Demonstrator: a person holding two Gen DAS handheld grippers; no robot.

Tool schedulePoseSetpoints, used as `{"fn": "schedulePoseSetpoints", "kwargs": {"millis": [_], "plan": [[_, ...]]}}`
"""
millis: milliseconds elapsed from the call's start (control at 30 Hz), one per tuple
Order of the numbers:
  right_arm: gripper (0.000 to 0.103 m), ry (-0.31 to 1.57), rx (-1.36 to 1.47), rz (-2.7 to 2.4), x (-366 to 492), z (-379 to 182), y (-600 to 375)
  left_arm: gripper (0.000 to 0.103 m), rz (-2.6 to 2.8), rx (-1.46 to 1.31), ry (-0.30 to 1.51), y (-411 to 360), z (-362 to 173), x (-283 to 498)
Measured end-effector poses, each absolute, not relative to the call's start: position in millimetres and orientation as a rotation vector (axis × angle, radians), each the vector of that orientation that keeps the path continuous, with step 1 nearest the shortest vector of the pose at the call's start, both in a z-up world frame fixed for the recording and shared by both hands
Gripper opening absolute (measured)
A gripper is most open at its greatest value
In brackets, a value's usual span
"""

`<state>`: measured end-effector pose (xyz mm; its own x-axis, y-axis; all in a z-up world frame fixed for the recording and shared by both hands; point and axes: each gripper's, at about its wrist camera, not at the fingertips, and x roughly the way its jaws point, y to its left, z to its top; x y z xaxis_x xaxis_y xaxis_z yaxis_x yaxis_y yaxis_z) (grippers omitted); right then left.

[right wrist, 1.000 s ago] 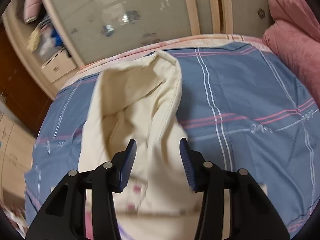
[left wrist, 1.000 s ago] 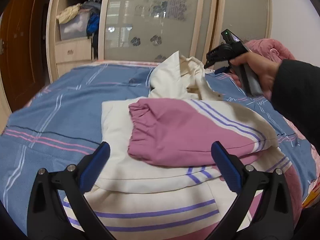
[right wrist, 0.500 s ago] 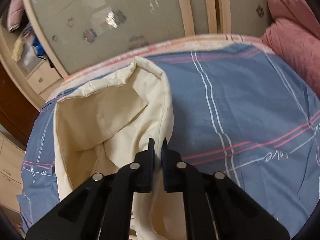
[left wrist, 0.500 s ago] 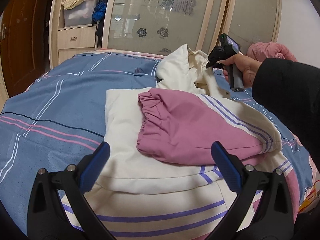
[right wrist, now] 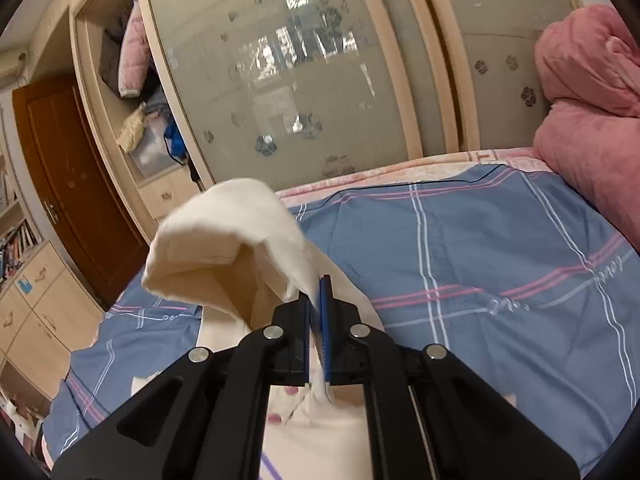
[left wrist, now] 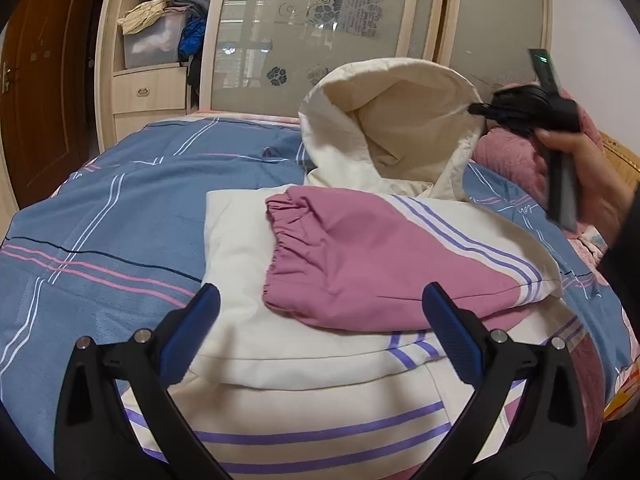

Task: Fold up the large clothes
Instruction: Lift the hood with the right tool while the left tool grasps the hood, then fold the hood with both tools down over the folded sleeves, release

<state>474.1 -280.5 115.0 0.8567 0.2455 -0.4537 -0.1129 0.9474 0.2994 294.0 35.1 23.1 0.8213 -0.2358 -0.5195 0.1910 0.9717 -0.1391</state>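
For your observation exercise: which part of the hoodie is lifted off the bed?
The cream hood, pinched at its edge by the right claw; the pink sleeve lies flat, folded across the body.

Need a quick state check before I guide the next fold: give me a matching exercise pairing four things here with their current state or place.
Things:
1. hood
2. pink sleeve
3. left gripper
4. right gripper

States:
A. open, holding nothing
B. lifted off the bed
C. folded across the hoodie's body
D. shut on the hood's edge

Pairs: 1-B, 2-C, 3-A, 4-D
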Motion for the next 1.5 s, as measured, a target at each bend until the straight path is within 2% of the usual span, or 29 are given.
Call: {"fn": "schedulePoseSetpoints", "kwargs": {"millis": [167,367,533,700,733,800,833,867,967,1100,1300,1433,1500], "plan": [[0.004,0.513,0.332,0.226,458.0,109.7,-297.5,0.101,-0.164,0.023,0.548,14.3,50.6,318.3],[0.004,0.521,0.359,0.265,451.2,106.6,-303.1,0.101,-0.005,0.305,0.55,-39.7,86.5,421.1],[0.004,0.515,0.415,0.314,449.6,106.3,-302.1,0.099,-0.013,0.327,0.67,-68.8,77.1,500.1],[0.004,0.516,0.439,0.33,450.9,107.4,-303.2,0.096,0.021,0.287,0.729,-83.5,59.6,542.1],[0.004,0.516,0.443,0.328,450.2,107.0,-304.8,0.09,0.036,0.269,0.724,-80.4,60.7,545.4],[0.004,0.515,0.459,0.324,449.9,105.9,-310.6,0.059,0.035,0.216,0.735,-71.6,63.8,553.9],[0.004,0.517,0.467,0.324,450.1,104.5,-312.6,0.019,0.033,0.188,0.779,-64.0,64.1,560.1],[0.004,0.519,0.474,0.324,450.3,102.4,-314.3,0.01,0.027,0.168,0.815,-57.9,63.8,563.3],[0.004,0.517,0.476,0.325,447.5,98.4,-314.6,0.005,-0.001,0.199,0.784,-52.4,74.1,556.0],[0.004,0.505,0.502,0.304,440.0,96.6,-320.5,0.004,-0.002,0.284,0.677,-57.0,105.3,528.7],[0.004,0.498,0.539,0.277,425.6,97.6,-343.9,0.004,-0.083,0.6,0.473,-95.5,154.1,459.1],[0.004,0.518,0.534,0.248,416.6,87.7,-356.7,0.004,-0.172,0.768,0.419,-110.1,157.2,413.1],[0.004,0.531,0.536,0.239,412.3,81.2,-362.3,0.004,-0.245,0.804,0.47,-110.5,146.3,392.6]]}}
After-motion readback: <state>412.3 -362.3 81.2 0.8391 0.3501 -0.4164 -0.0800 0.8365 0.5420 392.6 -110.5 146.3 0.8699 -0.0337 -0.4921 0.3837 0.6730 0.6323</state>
